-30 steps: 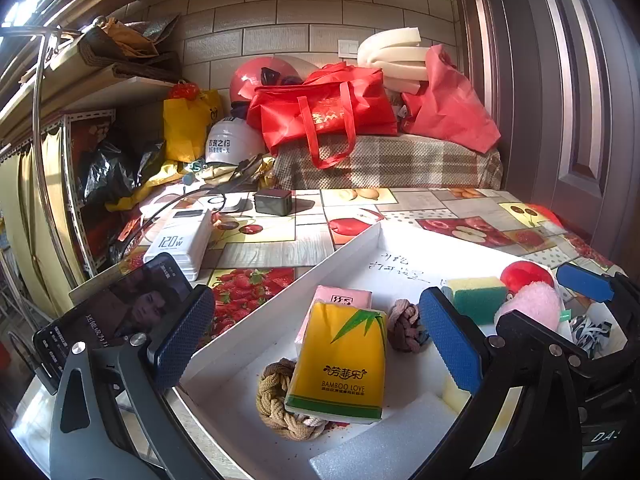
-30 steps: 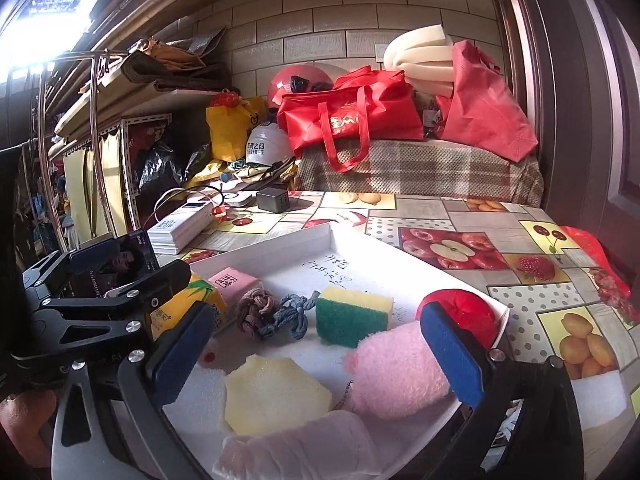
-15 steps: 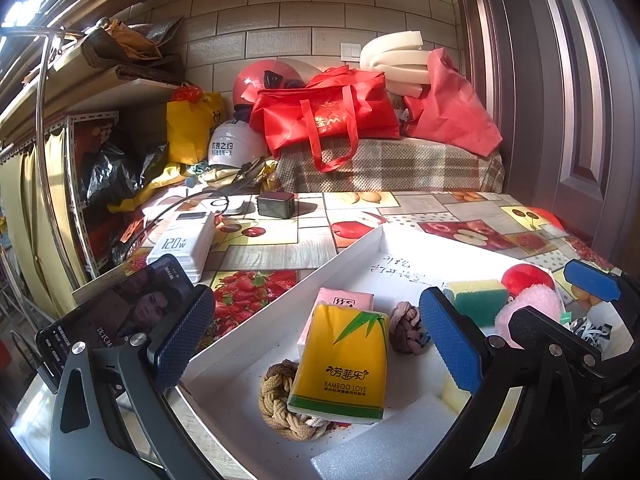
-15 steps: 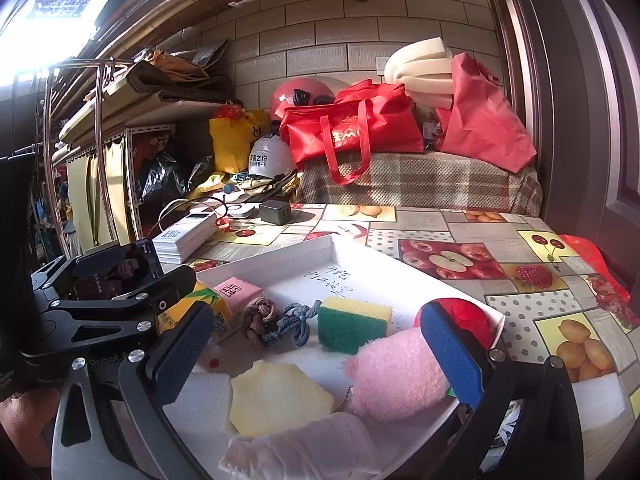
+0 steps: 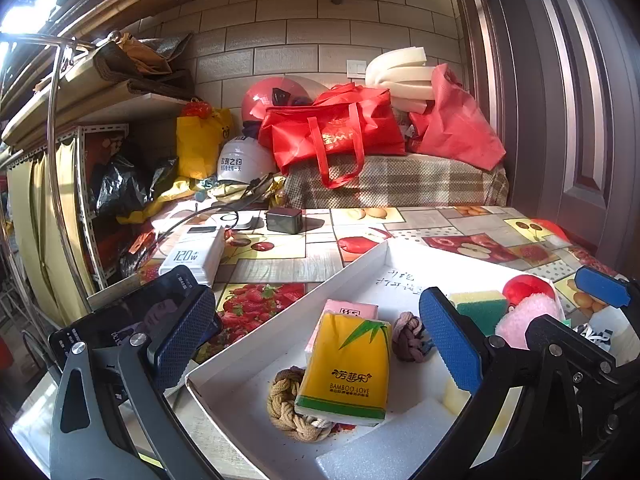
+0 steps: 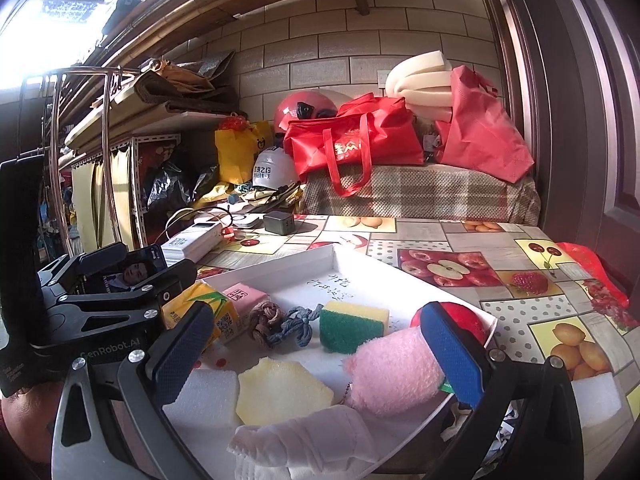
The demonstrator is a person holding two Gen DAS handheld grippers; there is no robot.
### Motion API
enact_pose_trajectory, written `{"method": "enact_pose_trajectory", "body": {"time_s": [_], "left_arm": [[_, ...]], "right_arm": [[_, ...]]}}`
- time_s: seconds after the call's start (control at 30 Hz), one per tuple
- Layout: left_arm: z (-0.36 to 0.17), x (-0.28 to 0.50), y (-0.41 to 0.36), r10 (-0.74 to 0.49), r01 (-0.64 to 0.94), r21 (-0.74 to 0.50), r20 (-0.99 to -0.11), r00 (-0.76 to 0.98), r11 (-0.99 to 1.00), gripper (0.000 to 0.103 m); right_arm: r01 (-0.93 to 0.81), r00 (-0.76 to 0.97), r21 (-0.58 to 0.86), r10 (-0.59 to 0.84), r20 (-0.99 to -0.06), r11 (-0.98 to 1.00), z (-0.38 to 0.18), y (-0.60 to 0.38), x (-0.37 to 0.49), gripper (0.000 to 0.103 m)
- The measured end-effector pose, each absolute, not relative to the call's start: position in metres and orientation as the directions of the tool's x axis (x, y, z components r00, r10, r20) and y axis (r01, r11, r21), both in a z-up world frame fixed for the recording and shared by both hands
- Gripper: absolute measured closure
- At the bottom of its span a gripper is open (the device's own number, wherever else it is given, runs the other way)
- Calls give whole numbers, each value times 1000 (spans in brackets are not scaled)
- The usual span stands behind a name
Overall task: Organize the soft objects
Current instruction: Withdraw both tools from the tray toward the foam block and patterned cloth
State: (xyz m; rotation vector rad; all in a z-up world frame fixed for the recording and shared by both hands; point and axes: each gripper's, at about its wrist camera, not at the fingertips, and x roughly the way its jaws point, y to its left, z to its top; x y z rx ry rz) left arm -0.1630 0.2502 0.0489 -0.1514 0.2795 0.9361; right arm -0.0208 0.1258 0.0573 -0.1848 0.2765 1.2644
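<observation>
A white tray (image 5: 360, 268) (image 6: 404, 276) holds soft things: a yellow tissue pack (image 5: 348, 364) (image 6: 192, 308), a pink tissue pack (image 6: 245, 295), a tan rope knot (image 5: 288, 404), a brown knot (image 6: 264, 322), a green-and-yellow sponge (image 6: 352, 324), a pink plush (image 6: 394, 368), a red ball (image 6: 460, 318), a yellow foam piece (image 6: 282, 390) and white foam (image 5: 384, 444). My left gripper (image 5: 316, 336) is open and empty above the tray's near left corner. My right gripper (image 6: 316, 346) is open and empty above the tray's near edge.
The tray stands on a fruit-print tablecloth (image 6: 460, 236). A phone (image 5: 120, 320), a white power bank (image 5: 192, 254) and a dark charger block (image 5: 284, 220) lie to the left. Red bags (image 5: 332, 132) and helmets (image 5: 244, 162) pile up at the back. A door (image 5: 580, 100) is on the right.
Both grippers have tilted or risen slightly, so the scene sits a little lower in view. Both stay open and empty. Nothing in the tray has moved.
</observation>
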Motion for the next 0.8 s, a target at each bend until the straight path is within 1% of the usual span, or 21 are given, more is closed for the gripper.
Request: {"method": "enact_pose_trajectory", "body": {"time_s": [0.37,0.53,0.8], "left_arm": [[49,-164,225,748,-786,0,-307,589,618,0],[49,-162,209,729,-765,9,-309,611,644,0],[50,-148,178,695,-713,73,-311,648,698,0]], "right_arm": [[-961,257,21,918,-301,276,57,97,-22,0],[-960,242,56,911,-334,276,55,89,-13,0],[-933,288,106,889,-356,345,53,52,14,0]]}}
